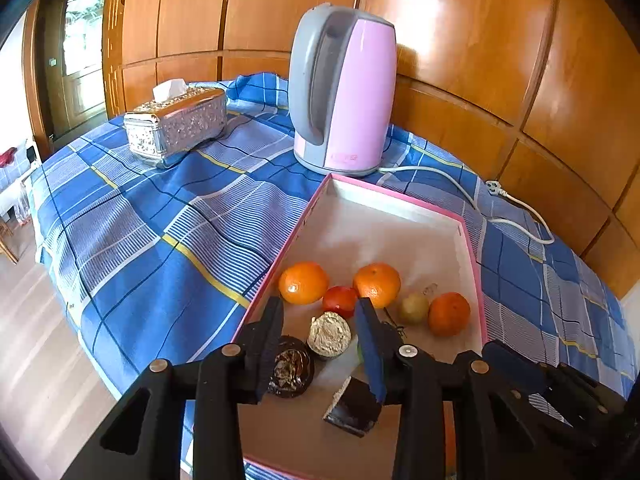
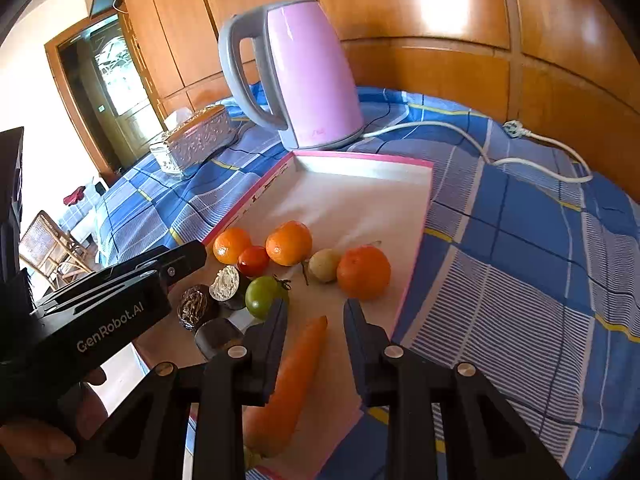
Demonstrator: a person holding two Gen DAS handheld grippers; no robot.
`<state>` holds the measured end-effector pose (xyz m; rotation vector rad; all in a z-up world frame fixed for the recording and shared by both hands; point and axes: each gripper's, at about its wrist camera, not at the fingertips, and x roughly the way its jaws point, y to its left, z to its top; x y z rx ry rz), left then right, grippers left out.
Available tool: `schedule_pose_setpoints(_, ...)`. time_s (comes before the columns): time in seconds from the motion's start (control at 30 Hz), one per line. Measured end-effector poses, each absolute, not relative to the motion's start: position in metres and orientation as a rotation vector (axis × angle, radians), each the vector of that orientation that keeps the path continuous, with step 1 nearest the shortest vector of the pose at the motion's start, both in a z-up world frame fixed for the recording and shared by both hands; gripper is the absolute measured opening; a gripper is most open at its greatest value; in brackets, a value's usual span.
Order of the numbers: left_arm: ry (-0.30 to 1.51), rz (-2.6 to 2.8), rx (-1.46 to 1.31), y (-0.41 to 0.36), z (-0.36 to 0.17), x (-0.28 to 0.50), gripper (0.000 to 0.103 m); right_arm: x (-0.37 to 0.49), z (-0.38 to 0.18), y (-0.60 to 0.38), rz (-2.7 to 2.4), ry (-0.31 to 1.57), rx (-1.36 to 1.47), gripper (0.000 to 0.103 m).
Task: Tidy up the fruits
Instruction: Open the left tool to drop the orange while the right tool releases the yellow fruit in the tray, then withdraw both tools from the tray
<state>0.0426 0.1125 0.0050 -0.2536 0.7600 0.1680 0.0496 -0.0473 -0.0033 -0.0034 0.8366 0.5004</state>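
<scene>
Standing nearest the lenses, the left hand-held gripper point(image 1: 320, 344) and the right hand-held gripper point(image 2: 316, 336) are each seen with jaws apart and nothing pressed between the pads. Under the right one a carrot point(image 2: 292, 380) is laid lengthwise in the gap between its fingers, untouched as far as can be told. Beneath both, a shallow pink-rimmed tray point(image 1: 476, 264) is set on a tabletop covered by a blue checked cloth point(image 1: 160, 248). Within the tray's near half the fruits are gathered: three oranges point(image 1: 304, 283), a small red fruit point(image 1: 339, 300), a green tomato point(image 2: 262, 296), a pale yellowish fruit point(image 1: 414, 308), and several dark, cut or wrinkled pieces point(image 1: 290, 368) that cannot be identified. The far half of the tray is bare white. Behind its far corner a pink and grey kettle point(image 1: 344, 92) is placed, its white cord point(image 1: 460, 188) trailed across the cloth to a loose plug. Farther left a silver tissue box point(image 1: 176, 126) is seen. The tabletop is backed by glossy wooden panelling point(image 1: 460, 40), and a glazed wooden door point(image 1: 80, 52) is seen at far left.
</scene>
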Motion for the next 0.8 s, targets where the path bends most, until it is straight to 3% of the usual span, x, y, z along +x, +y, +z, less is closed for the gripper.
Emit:
schedule_pose_setpoints(0.23,0.735,0.18,-0.226,0.106,0.01,0.027,0.059,0.032,0.001,-0.057,0.441,0.797,-0.009,0.034)
schedule_pose_setpoints(0.3,0.728,0.18,-0.218,0.104,0.01,0.021,0.06,0.029,0.002,-0.061,0.418,0.784,-0.002,0.039)
schedule_pose_setpoints(0.6,0.715,0.177,-0.182,0.09,0.005,-0.006,0.073,0.013,0.001,-0.078,0.324,0.762,0.013,0.039)
schedule_pose_setpoints(0.67,0.706,0.176,-0.17,0.085,0.005,-0.01,0.08,0.01,0.0,-0.08,0.311,0.76,0.008,0.039)
schedule_pose_setpoints(0.8,0.688,0.16,-0.141,0.075,0.008,-0.013,0.081,0.006,-0.002,-0.083,0.302,0.764,0.004,0.039)
